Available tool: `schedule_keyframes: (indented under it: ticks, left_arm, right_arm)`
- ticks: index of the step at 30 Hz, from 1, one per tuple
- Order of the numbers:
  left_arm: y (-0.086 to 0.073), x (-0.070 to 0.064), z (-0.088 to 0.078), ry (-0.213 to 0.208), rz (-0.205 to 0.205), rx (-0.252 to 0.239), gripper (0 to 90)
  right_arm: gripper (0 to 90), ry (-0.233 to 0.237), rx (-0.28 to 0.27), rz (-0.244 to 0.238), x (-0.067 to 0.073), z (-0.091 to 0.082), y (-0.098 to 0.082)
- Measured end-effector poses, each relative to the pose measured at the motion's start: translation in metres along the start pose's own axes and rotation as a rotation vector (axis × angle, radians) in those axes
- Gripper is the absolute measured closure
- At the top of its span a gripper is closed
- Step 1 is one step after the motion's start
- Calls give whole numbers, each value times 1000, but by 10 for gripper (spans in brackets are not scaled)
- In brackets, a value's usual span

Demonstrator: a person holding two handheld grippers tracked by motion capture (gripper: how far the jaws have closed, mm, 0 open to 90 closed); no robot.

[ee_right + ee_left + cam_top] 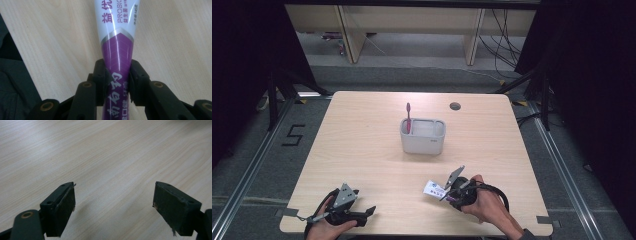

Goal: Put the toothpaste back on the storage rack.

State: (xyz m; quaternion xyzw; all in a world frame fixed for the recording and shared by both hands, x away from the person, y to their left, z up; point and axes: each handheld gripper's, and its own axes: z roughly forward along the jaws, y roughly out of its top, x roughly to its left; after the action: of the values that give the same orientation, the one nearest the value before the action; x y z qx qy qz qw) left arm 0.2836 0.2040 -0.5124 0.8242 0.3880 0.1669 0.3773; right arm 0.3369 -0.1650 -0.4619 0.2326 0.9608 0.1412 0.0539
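The right gripper (117, 80) has its fingers clenched on the tube (117, 45) near the bench's (362, 140) front edge, right of centre. By my reading the pickup is done; carrying it to the holder (423, 136) at mid-bench remains. The left gripper (113, 207) is released, empty, by the front-left corner. One tube, one holder, one toothbrush (408, 116) standing in it.

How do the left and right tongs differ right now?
The left tongs stand wide open with only bare wooden table between the black jaws; the right tongs are shut on the purple-and-white toothpaste tube. In the high view the left tongs sit at the table's near left edge, the right tongs at the near right, tube pointing left. Both are hand-held near the front edge.
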Motion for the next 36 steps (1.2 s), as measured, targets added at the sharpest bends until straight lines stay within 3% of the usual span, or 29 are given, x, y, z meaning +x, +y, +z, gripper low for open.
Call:
schedule_keyframes:
  ticks: [4,5,7,9,11,13,14,15,18,19,23,26,27,28,30,31,36]
  left_arm:
    - [0,1,0,-3,0,-10,176]
    - [0,1,0,1,-3,-9,176]
    - [0,0,0,3,-3,-8,176]
    - [0,1,-1,3,0,-4,176]
    - [0,1,-1,2,0,-4,176]
    - [0,1,-1,-4,-1,-6,176]
    - [-1,2,0,-3,-2,-8,176]
    - [-1,2,0,-1,-7,-12,176]
    - [0,1,-1,3,-9,-12,176]
    - [0,1,-1,3,-9,-12,176]
    - [0,2,-1,6,-9,-5,176]
    - [0,2,-1,6,-9,-7,176]
    - [0,2,-1,6,-8,-7,176]
    - [0,2,-2,4,-8,-7,176]
    - [0,2,-1,4,-11,-14,176]
    - [0,2,-1,4,-11,-14,176]
    - [0,3,-2,4,-5,-13,176]
  right_arm:
    - [715,-6,-39,3,-2,-10,0]
    - [715,-7,-81,-3,-5,-18,0]
    - [716,-13,-99,9,-6,-24,0]
    - [716,-28,-155,33,-11,-38,0]
    - [715,-24,-180,14,-15,-40,1]
    - [715,-26,-214,61,-17,-47,1]
    - [715,-24,-257,75,-21,-49,1]
    - [715,-24,-273,57,-25,-51,1]
    - [715,-11,-303,74,-29,-53,1]
    - [714,-28,-316,73,-31,-53,1]
    - [715,-12,-322,99,-36,-55,4]
    - [715,-20,-367,125,-41,-58,7]
    - [715,-22,-385,107,-44,-59,8]
    - [715,-34,-437,109,-48,-60,10]
    - [715,-19,-453,152,-50,-65,12]
    - [715,-22,-488,155,-51,-65,14]
    - [715,-25,-527,154,-58,-69,20]
